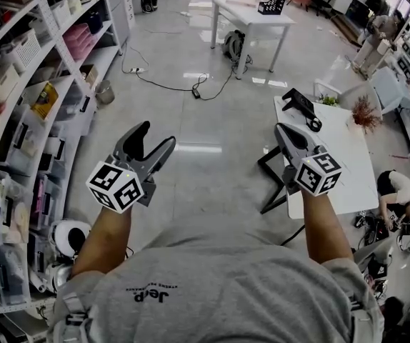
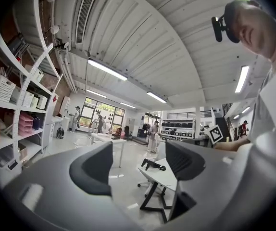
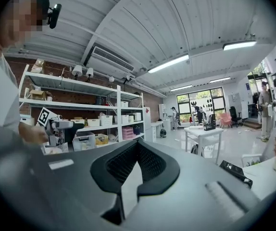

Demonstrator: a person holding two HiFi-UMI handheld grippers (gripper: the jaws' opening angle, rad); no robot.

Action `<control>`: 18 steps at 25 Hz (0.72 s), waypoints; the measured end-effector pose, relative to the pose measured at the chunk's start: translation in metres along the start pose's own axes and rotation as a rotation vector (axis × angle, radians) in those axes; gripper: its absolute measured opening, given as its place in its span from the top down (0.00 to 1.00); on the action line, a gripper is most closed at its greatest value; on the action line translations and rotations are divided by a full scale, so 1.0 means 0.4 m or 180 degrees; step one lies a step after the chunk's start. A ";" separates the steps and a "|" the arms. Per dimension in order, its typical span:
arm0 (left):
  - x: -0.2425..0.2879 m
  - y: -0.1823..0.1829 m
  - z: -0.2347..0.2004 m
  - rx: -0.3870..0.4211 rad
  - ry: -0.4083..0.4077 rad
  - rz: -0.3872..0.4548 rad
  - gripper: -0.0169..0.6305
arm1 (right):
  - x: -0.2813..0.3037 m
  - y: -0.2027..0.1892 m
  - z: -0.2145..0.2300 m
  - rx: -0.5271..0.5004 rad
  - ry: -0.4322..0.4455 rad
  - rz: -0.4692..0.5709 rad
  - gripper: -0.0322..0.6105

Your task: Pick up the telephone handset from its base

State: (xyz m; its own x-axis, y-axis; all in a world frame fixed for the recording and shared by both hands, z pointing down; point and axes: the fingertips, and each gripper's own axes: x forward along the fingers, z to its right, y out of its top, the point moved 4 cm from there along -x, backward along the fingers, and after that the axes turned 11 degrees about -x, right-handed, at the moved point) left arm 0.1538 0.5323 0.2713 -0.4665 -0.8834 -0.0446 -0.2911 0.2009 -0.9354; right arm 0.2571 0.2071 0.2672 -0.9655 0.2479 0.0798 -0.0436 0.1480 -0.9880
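**Approach stage: the telephone is not yet within reach**

The black telephone (image 1: 299,107) sits at the near corner of a white bench (image 1: 348,163). Its handset appears to lie on the base, though at this range the two parts cannot be told apart. A dark loop beside it may be the cord. In the left gripper view the telephone (image 2: 153,165) shows small and distant on that bench, and a dried plant (image 1: 366,113) stands further along the top.

Neither tool is near it. The right hand-held gripper (image 1: 282,128) is held level in front of the person, well short of the bench, with its jaws closed together on nothing (image 3: 137,150). The left hand-held gripper (image 1: 156,138) is held out over the bare floor (image 1: 205,163) with its jaws spread wide and empty (image 2: 138,165). Shelves (image 1: 41,84) line the left side.

The step in hand looks like the walk-up. Next, the person would likely need to close on the bench, bring an open gripper over the handset, line the jaws across its narrow middle, and only then squeeze and lift it clear of the base. The right gripper is nearer and would have to open first.
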 end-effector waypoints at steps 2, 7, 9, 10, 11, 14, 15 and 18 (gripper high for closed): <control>0.024 -0.007 0.015 -0.0007 -0.0001 0.0006 0.40 | -0.009 -0.006 0.027 -0.0007 0.0007 0.0000 0.95; 0.085 -0.025 0.017 -0.0031 -0.0001 0.0008 0.40 | -0.001 -0.023 0.084 -0.0004 0.0011 0.0000 0.95; 0.110 -0.023 -0.002 -0.0049 -0.0004 0.0000 0.40 | 0.021 -0.029 0.103 0.0009 0.0006 -0.0012 0.95; 0.122 -0.023 -0.015 -0.0057 -0.0011 -0.0005 0.40 | 0.036 -0.034 0.112 0.0017 0.0001 -0.0024 0.95; 0.134 -0.022 -0.032 -0.0063 -0.0021 -0.0010 0.40 | 0.054 -0.038 0.119 0.0023 -0.0006 -0.0037 0.95; 0.179 -0.017 -0.107 -0.0092 -0.0064 -0.0011 0.40 | 0.132 -0.051 0.142 0.0032 -0.0040 -0.0060 0.95; 0.199 -0.015 -0.141 -0.0109 -0.0087 -0.0010 0.40 | 0.165 -0.054 0.150 0.0034 -0.0053 -0.0062 0.95; 0.274 0.004 -0.263 -0.0153 -0.0188 -0.0009 0.40 | 0.281 -0.055 0.177 0.0006 -0.0111 -0.0055 0.95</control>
State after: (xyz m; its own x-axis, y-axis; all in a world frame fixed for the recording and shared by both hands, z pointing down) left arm 0.0143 0.4805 0.3017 -0.4160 -0.9071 -0.0639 -0.3328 0.2173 -0.9176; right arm 0.1313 0.1640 0.2885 -0.9729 0.2119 0.0922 -0.0607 0.1503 -0.9868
